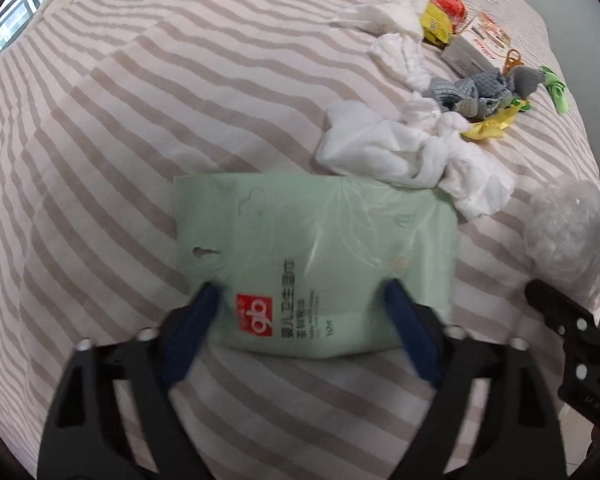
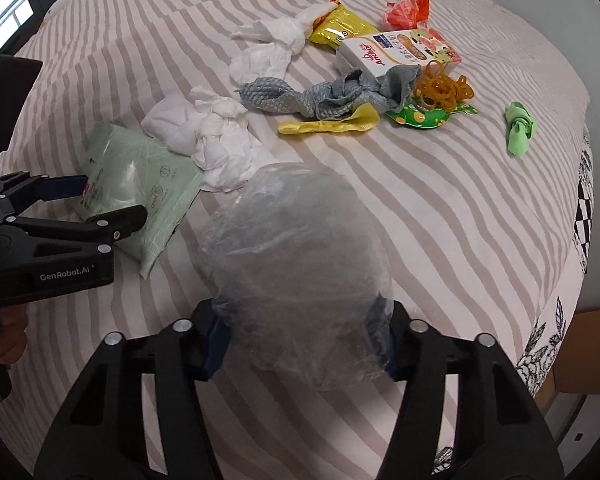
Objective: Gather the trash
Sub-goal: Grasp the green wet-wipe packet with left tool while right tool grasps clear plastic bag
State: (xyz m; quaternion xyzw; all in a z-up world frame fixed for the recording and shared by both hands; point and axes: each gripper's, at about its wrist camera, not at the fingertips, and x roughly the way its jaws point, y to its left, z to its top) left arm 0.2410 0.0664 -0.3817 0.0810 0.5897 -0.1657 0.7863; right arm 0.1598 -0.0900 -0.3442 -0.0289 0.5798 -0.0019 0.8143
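Note:
A pale green wet-wipe pack (image 1: 320, 264) lies flat on the striped bed; it also shows in the right wrist view (image 2: 140, 184). My left gripper (image 1: 300, 300) is open, its blue fingers on either side of the pack's near end. My right gripper (image 2: 300, 344) is shut on a clear plastic bag (image 2: 296, 264), which also shows in the left wrist view (image 1: 568, 232). Crumpled white tissues (image 2: 212, 132) lie just beyond the pack.
Farther across the bed lie a grey cloth (image 2: 320, 96), a yellow balloon (image 2: 332, 124), a green balloon (image 2: 520, 128), rubber bands (image 2: 444, 88), a white snack box (image 2: 396, 56), a yellow wrapper (image 2: 340, 28) and an orange wrapper (image 2: 408, 8). The bed edge (image 2: 572, 240) drops at the right.

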